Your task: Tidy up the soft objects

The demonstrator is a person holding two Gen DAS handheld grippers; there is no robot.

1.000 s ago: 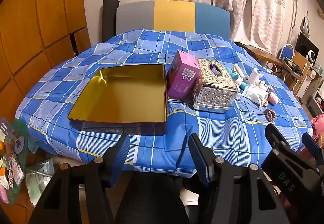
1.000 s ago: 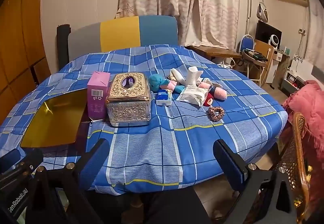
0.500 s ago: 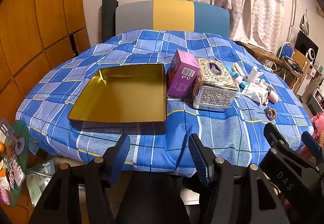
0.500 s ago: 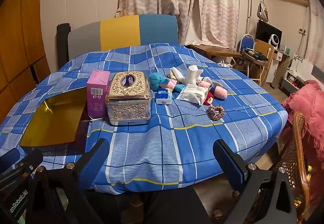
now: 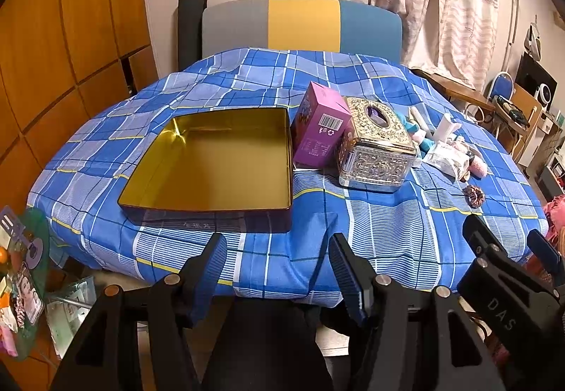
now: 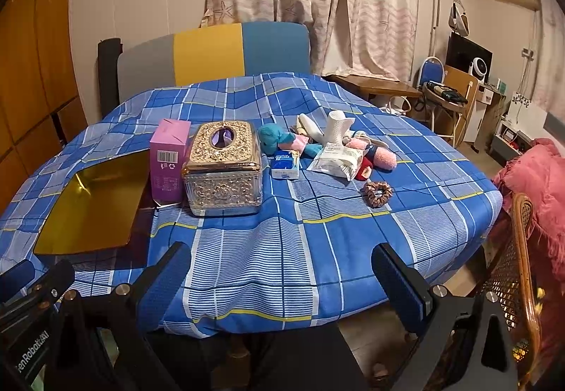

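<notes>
Nothing is differing from the earlier frames. Both the left gripper (image 5: 277, 258) and the right gripper (image 6: 282, 271) are hovering wide open and empty at the table's (image 6: 282, 249) near edge. Beyond, one gold tin (image 5: 219, 165) is sitting empty, one pink box (image 6: 169, 158) and one ornate tissue box (image 6: 224, 172) standing beside it; one scrunchie (image 6: 378, 193) and one clustered pile of soft toys (image 6: 317, 147) are lying farther right.

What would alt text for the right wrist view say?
Open right gripper hovers empty before a blue plaid tablecloth holding a gold tin, purple carton, ornate tissue box, and a pile of soft toys beside a brown scrunchie.
</notes>
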